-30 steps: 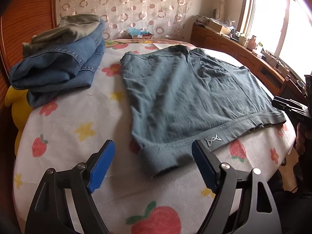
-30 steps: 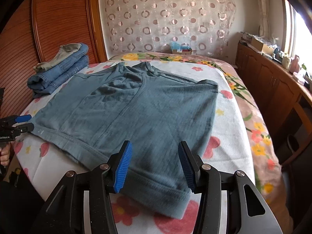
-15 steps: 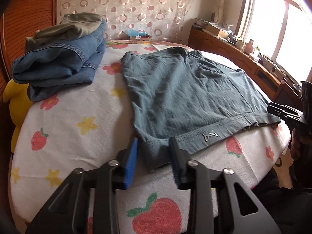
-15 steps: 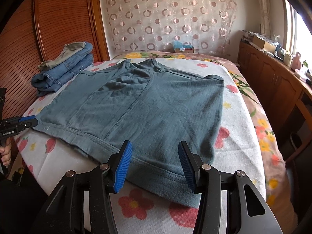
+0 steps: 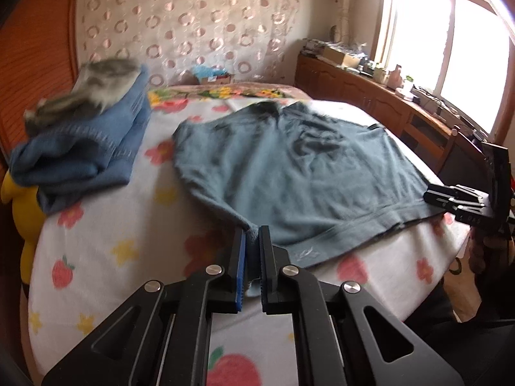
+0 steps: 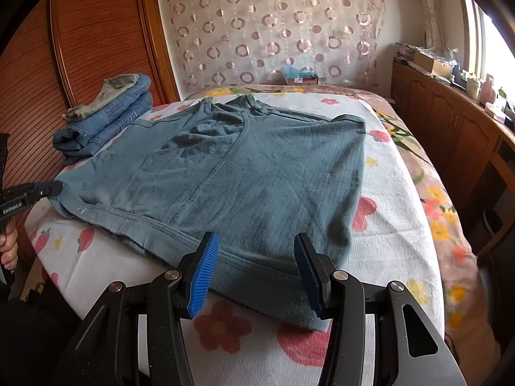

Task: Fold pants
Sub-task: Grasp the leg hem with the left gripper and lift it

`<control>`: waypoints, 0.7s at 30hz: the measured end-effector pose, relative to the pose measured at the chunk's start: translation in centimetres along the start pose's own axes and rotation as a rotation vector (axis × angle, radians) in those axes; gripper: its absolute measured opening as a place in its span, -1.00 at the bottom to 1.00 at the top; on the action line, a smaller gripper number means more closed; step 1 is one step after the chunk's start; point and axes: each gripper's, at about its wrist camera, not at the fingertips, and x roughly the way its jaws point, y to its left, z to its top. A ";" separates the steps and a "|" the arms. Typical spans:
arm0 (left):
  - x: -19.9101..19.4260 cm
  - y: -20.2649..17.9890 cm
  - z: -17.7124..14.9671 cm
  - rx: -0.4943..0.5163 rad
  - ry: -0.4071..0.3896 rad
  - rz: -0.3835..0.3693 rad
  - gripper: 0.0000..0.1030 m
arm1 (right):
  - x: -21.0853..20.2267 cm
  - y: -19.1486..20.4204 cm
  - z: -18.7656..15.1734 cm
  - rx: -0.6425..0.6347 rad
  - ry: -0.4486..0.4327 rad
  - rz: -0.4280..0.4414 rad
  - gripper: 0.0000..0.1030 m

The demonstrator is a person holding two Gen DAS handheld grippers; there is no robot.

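My left gripper (image 5: 252, 257) was clamped on the near left corner of the blue-grey pants (image 5: 309, 180), its 2 blue pads pinching the waistband there and pulling that corner up off the bedsheet (image 5: 128, 234). The pants lay spread flat on the sheet, waistband toward me. My right gripper (image 6: 254, 273) hung over the waistband's other end with its jaws apart, the cloth below them and not pinched. A stack of folded jeans (image 6: 106, 119) sat well beyond the pants' left edge, against the wooden headboard (image 6: 80, 48).
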 end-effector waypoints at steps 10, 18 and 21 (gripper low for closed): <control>0.7 -5.5 4.1 0.111 -0.030 -0.076 -0.84 | -0.4 -0.6 -0.6 0.021 -0.013 0.004 -0.01; 2.2 -11.3 6.8 0.207 -0.025 -0.159 -0.84 | -0.9 -1.3 -1.0 0.036 -0.033 -0.012 -0.01; 2.7 -13.3 7.6 0.237 -0.022 -0.185 -0.84 | -1.3 -1.8 -1.3 0.045 -0.040 -0.014 -0.01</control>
